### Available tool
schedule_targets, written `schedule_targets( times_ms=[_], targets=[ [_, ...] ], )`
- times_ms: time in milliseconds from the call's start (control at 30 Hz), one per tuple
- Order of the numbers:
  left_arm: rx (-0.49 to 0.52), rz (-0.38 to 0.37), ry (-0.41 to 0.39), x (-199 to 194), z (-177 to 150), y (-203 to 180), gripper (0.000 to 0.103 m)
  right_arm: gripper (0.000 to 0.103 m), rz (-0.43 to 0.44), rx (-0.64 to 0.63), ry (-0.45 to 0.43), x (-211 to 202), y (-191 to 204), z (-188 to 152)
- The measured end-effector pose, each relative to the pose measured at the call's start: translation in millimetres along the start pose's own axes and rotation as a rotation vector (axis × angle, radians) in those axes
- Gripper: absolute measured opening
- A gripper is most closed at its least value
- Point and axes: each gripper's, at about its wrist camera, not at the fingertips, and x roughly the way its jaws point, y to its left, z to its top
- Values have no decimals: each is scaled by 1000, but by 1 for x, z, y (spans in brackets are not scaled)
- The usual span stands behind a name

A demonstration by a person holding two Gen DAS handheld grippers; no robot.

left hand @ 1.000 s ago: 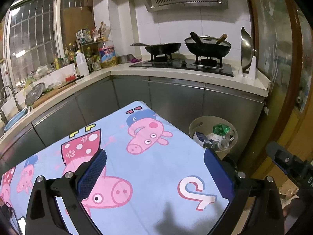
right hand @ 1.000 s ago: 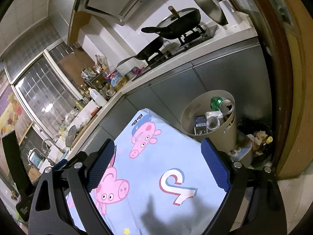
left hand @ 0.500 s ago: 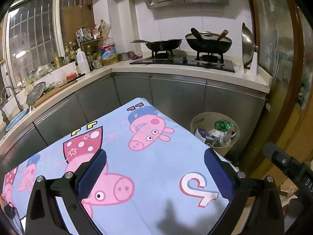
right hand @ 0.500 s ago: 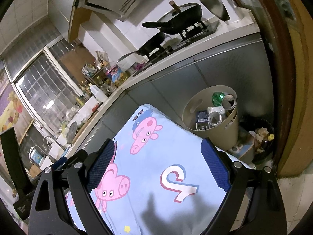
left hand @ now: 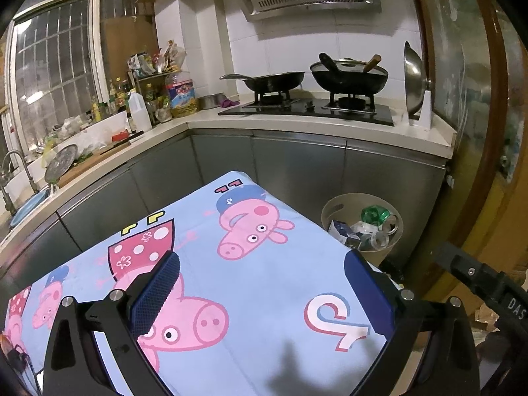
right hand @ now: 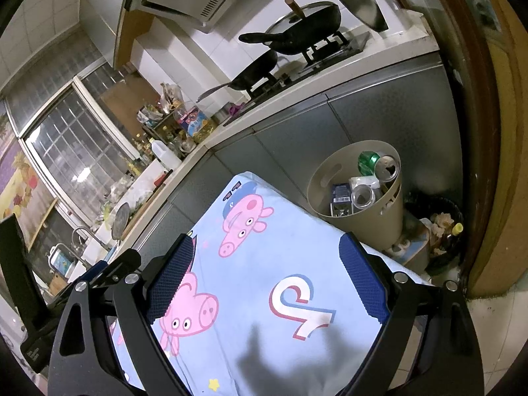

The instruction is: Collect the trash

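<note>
Right wrist view puts the beige trash bin (right hand: 358,181) at about one o'clock from the right gripper (right hand: 267,283), standing on the floor just beyond the far right corner of the table with the Peppa Pig cloth (right hand: 264,264); its mouth tilts toward the camera, so the green can (right hand: 369,160), a silver can (right hand: 387,168), a clear cup (right hand: 361,194) and a dark carton (right hand: 341,194) inside are plain to see. Both fingers of that gripper stand wide apart with nothing between them, and no loose trash shows on the cloth. Left wrist view has the left gripper (left hand: 260,283) likewise spread and empty, with the bin (left hand: 336,208) at about two o'clock and farther off, so the right hand seems the nearer one. Only the right view shows a second dark bin (right hand: 435,227) with scraps beside the beige one at three o'clock; only the left view shows the sink tap (left hand: 13,178) at nine o'clock.
</note>
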Motion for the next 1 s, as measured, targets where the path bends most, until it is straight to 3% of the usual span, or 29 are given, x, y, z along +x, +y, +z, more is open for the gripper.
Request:
schedule_targets(
  times_ms=[333, 1000],
  targets=[
    [18, 38, 5, 0, 0, -3, 99, 89, 0, 1, 1, 0, 1, -1],
    [-4, 22, 25, 3, 2, 0, 99, 89, -2, 4, 9, 2, 1, -8]
  ],
)
